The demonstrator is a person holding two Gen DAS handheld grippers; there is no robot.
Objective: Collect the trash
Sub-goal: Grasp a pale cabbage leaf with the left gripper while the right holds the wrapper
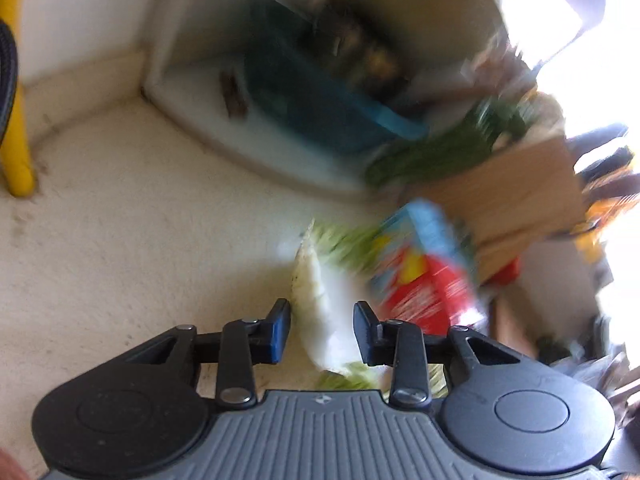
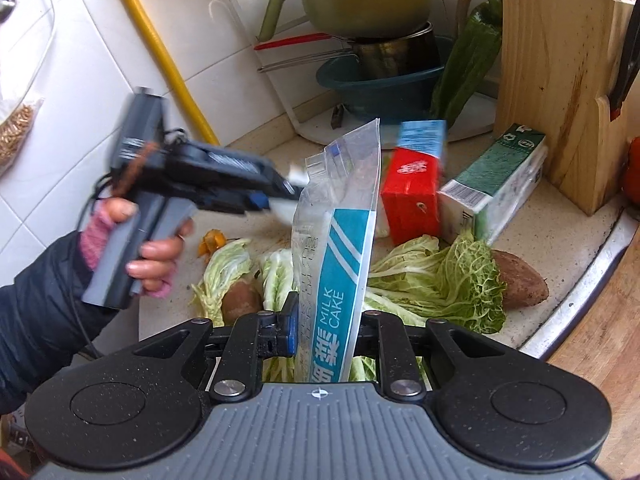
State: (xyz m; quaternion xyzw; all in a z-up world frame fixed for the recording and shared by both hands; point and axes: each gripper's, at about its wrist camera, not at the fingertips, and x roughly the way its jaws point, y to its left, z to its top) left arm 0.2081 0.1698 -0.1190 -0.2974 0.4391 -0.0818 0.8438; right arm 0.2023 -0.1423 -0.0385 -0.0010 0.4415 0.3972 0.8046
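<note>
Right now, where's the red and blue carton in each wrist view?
Left wrist: the red and blue carton is blurred, right of centre, just beyond the left tool.
Right wrist: the carton stands upright, centre right, behind the milk cake bag.
Shared landmark: the teal basin.

"MILK CAKE" on clear plastic bag (image 2: 340, 248)

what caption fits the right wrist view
Right gripper holds a milk cake bag over cabbage leaves on a cluttered counter.
</note>
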